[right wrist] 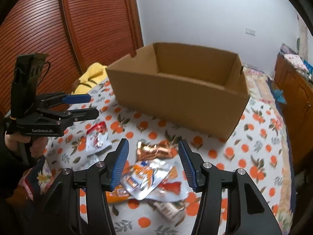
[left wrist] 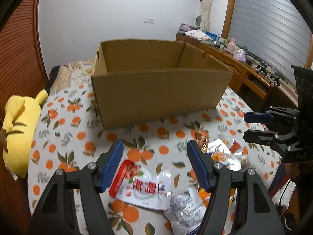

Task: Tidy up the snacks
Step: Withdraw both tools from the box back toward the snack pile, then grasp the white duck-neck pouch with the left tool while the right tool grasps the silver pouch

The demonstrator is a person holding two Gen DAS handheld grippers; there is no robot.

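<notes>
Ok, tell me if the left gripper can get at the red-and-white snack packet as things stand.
Probably yes: the left gripper is open and empty, with the red-and-white snack packet lying uncovered on the cloth right below its jaws.

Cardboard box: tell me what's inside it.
The cardboard box is open on top; only bare inner walls show, with no snacks visible. Its near wall covers the floor, so the bottom cannot be checked.

We list an open cardboard box (right wrist: 176, 98) at upper centre, snack packets (right wrist: 148, 178) at lower centre beneath our parted right gripper (right wrist: 153, 164).
</notes>
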